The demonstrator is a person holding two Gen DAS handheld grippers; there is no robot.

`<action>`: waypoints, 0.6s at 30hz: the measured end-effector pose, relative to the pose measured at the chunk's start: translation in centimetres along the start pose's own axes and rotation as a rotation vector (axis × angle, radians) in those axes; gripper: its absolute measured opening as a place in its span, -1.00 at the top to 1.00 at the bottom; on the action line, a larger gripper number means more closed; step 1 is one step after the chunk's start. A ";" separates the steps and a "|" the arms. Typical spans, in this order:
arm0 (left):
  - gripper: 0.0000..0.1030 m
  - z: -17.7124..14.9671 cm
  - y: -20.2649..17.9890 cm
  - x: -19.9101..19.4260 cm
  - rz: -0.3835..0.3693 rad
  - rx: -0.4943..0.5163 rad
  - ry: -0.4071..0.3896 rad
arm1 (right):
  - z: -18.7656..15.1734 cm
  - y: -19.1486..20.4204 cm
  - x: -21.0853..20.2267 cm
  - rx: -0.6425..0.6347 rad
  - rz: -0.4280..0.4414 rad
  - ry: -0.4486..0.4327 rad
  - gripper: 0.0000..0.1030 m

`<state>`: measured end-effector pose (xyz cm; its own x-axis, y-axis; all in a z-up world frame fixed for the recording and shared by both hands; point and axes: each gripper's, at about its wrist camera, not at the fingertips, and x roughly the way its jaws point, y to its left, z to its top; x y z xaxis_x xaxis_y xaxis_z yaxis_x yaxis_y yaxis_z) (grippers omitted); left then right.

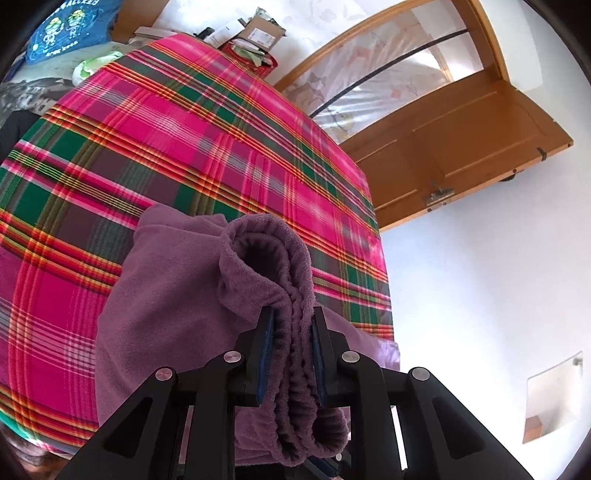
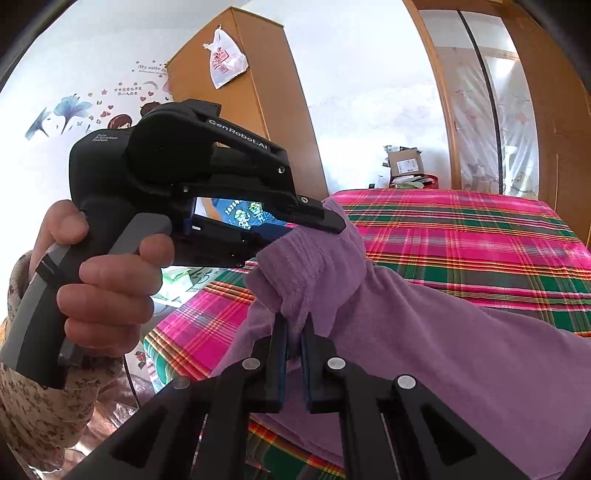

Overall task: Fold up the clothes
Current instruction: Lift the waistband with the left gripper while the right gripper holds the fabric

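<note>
Garment (image 1: 155, 317) — one; hand-held grippers — two.

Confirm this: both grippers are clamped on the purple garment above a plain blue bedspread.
Not quite. Both the left gripper and the right gripper are clamped on the purple garment, but the bedspread is pink and green plaid, as both wrist views show.

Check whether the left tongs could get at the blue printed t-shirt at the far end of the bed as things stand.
Probably not yet: the left tongs are clamped on the purple fleece garment's bunched elastic edge, and the blue printed t-shirt lies far across the pink plaid bedspread. They would need to let go first.
</note>
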<state>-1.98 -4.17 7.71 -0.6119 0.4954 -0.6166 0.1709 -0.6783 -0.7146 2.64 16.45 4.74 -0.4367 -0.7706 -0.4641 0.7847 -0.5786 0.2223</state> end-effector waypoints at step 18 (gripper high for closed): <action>0.62 -0.8 -0.1 4.2 0.029 -0.009 0.085 | -2.0 -2.8 -0.3 0.035 -0.032 0.060 0.82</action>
<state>-3.91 -1.57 4.95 -0.5388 0.5206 -0.6623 0.1945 -0.6881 -0.6991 1.47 18.83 2.59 -0.4334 -0.7348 -0.5218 0.7544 -0.6125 0.2360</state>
